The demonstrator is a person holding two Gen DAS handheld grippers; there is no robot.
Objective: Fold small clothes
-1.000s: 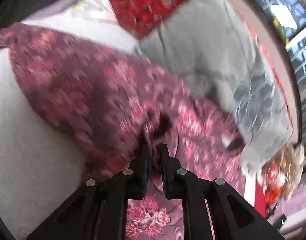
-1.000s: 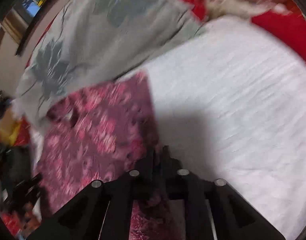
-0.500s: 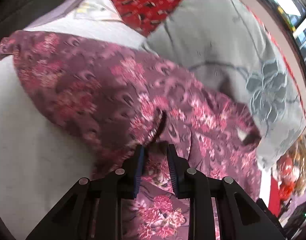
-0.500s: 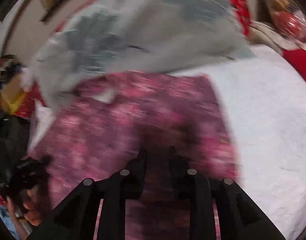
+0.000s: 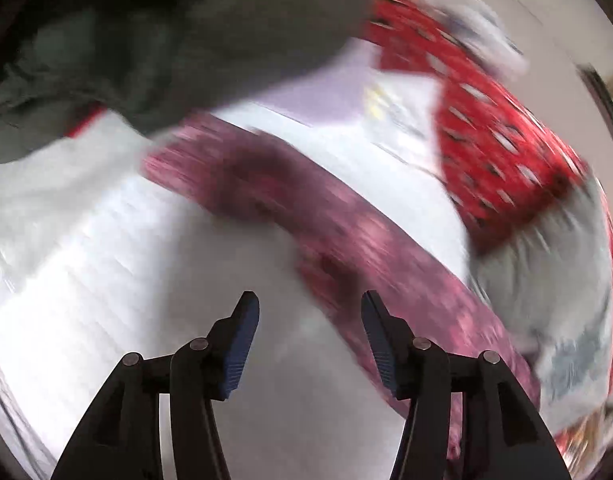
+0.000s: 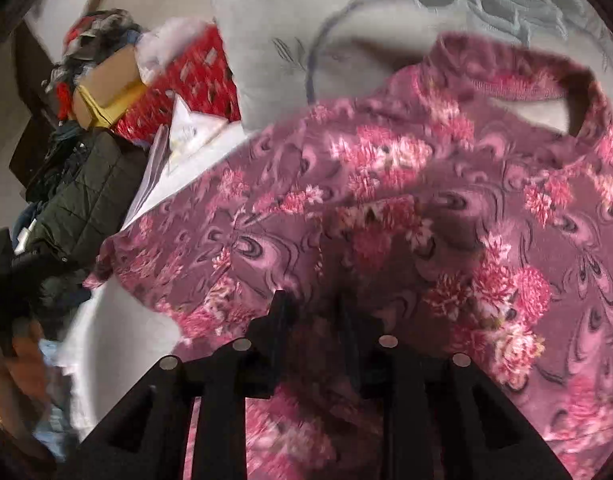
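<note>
Spreading across the white bed sheet (image 5: 106, 248), the maroon floral garment (image 6: 386, 208) takes up most of the right wrist view, its ribbed neck opening (image 6: 546, 92) lying up against a grey embroidered pillow (image 6: 346, 20). The right gripper (image 6: 312, 320) sits low over the cloth with its two dark fingers drawn near each other; fabric shows between and around them, but the tips are in shadow and I cannot tell whether they pinch the cloth or merely rest on it.

The left gripper (image 5: 310, 332) is released, its blue-padded fingers (image 5: 242, 344) spread wide with only bare sheet between them. In that blurred view the garment runs as a curved band from upper left toward lower right, passing just beside the right-hand finger and behind it.

Past the garment lie a red patterned cloth (image 5: 498, 148) and the grey pillow (image 5: 554, 280) at the right edge. A dark quilted jacket (image 6: 82, 188) is heaped at the bed's side, with a cardboard box bound in yellow tape (image 6: 106, 88) and a red basket (image 6: 194, 80) beyond it. White folded papers (image 6: 178, 140) rest on the sheet near the basket.
</note>
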